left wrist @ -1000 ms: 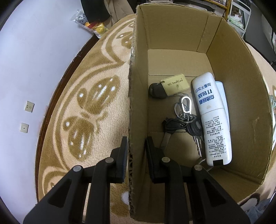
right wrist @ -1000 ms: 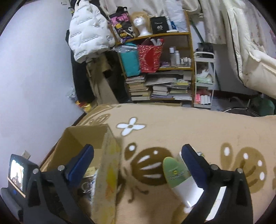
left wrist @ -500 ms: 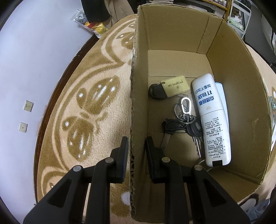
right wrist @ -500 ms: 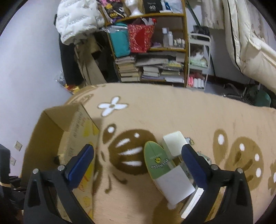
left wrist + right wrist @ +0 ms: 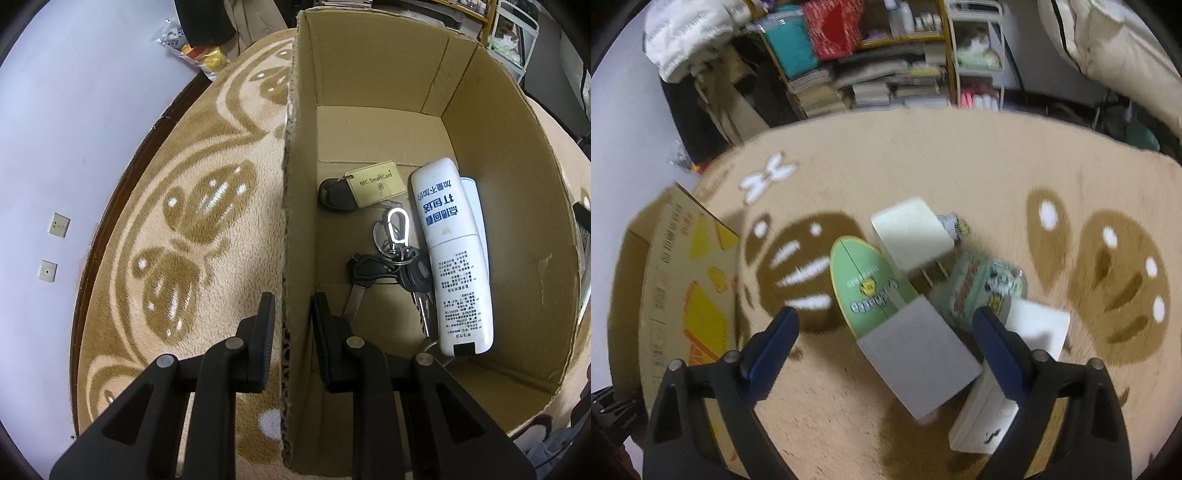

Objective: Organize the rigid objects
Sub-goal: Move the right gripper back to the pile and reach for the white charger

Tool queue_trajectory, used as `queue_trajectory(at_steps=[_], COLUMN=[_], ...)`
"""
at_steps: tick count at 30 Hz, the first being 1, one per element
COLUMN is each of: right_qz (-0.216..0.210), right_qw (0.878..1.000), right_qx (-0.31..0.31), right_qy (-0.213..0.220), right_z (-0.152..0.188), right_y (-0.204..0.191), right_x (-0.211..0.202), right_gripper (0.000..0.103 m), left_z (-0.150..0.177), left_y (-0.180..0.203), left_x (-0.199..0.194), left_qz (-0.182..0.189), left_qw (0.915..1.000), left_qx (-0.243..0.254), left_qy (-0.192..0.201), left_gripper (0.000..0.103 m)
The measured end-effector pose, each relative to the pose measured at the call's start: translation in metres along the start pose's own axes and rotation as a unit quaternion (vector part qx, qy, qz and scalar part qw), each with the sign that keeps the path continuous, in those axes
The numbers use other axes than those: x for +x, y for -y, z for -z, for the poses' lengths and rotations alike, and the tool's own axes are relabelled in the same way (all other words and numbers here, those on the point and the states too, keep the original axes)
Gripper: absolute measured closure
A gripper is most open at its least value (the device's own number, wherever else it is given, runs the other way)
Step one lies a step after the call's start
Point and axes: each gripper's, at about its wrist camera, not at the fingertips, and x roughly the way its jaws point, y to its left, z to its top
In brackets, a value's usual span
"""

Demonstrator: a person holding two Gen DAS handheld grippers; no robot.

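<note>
My left gripper point(image 5: 293, 321) straddles the near left wall of an open cardboard box point(image 5: 369, 66), one finger outside and one inside, shut on that wall. Inside lie a white tube point(image 5: 450, 251), a bunch of keys point(image 5: 395, 254), a yellow NFC card point(image 5: 375, 182) and a black fob point(image 5: 334, 194). My right gripper point(image 5: 886, 328) is open wide, with nothing between its fingers, over a pile on the rug. The pile holds a green tube with a grey end point(image 5: 866, 280), a white plug block point(image 5: 910, 232), a green packet point(image 5: 979, 288) and a white flat box point(image 5: 986, 417).
The cardboard box point(image 5: 683, 295) stands left of the pile on a beige patterned rug point(image 5: 960, 166). A cluttered bookshelf point(image 5: 886, 74) and a white wire rack point(image 5: 975, 55) line the far side. A white wall point(image 5: 74, 110) runs along the rug's left edge.
My right gripper has tipped downward and come closer over the pile, still open. The left gripper and the box have stayed as they were.
</note>
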Motion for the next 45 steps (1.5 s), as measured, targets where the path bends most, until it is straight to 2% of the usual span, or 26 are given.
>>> queue_trajectory(at_steps=[4,15,20,23,31,35,45], right_qz=[0.008,0.049,0.072,0.073,0.058,0.05,0.031], right_qw=[1.0,0.998,0.997,0.997,0.998,0.996,0.995], right_qx=[0.011,-0.024,-0.027,-0.021,-0.018,-0.055,-0.059], right_qy=[-0.024,-0.037,-0.028,-0.028,-0.035,-0.057,-0.07], right_z=[0.003,0.005,0.005,0.003,0.001,-0.001,-0.007], right_y=[0.005,-0.001,-0.001,0.002,0.009,0.008,0.013], right_x=[0.009,0.019,0.02,0.019,0.016,0.018,0.021], right_gripper=[0.004,0.003,0.009,0.015,0.018,0.016,0.014], left_z=[0.0,0.001,0.001,0.002,0.002,0.002,0.001], left_y=[0.0,0.0,0.001,0.001,0.001,0.001,0.001], left_x=[0.0,0.0,0.0,0.0,0.0,0.0,0.0], left_qz=[-0.003,-0.002,-0.003,-0.003,-0.003,-0.003,-0.003], left_qw=[1.0,1.0,1.0,1.0,1.0,1.0,1.0], left_qx=[0.003,0.001,0.004,0.003,0.004,0.003,0.003], left_qy=[0.001,0.001,0.001,0.001,0.0,0.0,0.0], left_gripper=[0.083,0.083,0.083,0.083,0.083,0.083,0.083])
